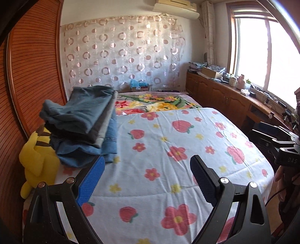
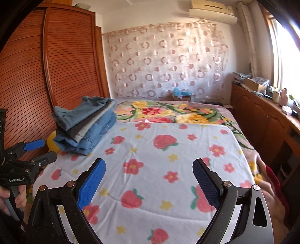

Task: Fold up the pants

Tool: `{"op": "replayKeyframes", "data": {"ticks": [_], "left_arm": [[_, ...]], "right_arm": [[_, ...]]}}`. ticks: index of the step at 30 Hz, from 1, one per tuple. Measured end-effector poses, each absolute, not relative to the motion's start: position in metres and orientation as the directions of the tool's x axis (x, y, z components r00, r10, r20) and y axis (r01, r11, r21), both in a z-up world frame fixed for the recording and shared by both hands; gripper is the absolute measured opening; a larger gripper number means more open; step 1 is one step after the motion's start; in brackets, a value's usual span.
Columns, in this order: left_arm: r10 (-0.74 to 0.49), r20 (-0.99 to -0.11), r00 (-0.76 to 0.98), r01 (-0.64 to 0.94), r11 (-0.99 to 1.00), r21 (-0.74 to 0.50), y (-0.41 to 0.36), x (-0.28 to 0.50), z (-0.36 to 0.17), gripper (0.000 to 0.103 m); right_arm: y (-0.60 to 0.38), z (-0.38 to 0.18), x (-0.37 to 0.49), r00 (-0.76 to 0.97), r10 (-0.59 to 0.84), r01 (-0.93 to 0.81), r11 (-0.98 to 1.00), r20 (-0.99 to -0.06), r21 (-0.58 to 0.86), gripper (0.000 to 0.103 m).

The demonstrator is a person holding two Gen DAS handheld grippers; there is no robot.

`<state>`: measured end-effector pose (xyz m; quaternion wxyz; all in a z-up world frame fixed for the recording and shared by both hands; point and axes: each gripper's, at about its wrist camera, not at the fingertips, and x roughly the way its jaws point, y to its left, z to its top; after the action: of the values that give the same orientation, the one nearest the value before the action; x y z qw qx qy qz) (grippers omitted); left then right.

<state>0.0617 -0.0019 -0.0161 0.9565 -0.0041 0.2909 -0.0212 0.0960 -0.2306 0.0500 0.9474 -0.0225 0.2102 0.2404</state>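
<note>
Two grippers — left gripper [image 1: 147,165], right gripper [image 2: 149,168] — gaping wide, empty; folded denim pants [image 1: 84,122] stacked, soft-edged.

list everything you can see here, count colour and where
folded pants: one stack of several, teal, grey and blue denim, left side of the bed
strawberry sheet: one, pale blue with red fruit and flowers, spread over the bed
floral blanket: one, yellow, red and green, behind the sheet
plush toy: one, yellow, between the stack and the wardrobe
wardrobe: one, brown slatted, left
curtain: one, sheer with pink rings, back wall
air conditioner: one, cream, top
cabinets: brown, cluttered top, under the window
left gripper: open, empty
right gripper: open, empty
</note>
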Motion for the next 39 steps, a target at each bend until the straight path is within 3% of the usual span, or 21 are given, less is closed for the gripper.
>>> {"op": "replayKeyframes", "data": {"ticks": [12, 39], "left_arm": [[-0.046, -0.528, 0.848, 0.052, 0.999, -0.004, -0.026, 0.062, 0.005, 0.093], [-0.029, -0.424, 0.905, 0.03, 1.0, -0.004, -0.017, 0.04, 0.058, 0.093]], "right_arm": [[-0.219, 0.062, 0.07, 0.832, 0.395, -0.402, 0.913, -0.389, 0.069, 0.099], [-0.234, 0.067, 0.034, 0.902, 0.353, -0.355, 0.934, -0.249, 0.037, 0.099]]}}
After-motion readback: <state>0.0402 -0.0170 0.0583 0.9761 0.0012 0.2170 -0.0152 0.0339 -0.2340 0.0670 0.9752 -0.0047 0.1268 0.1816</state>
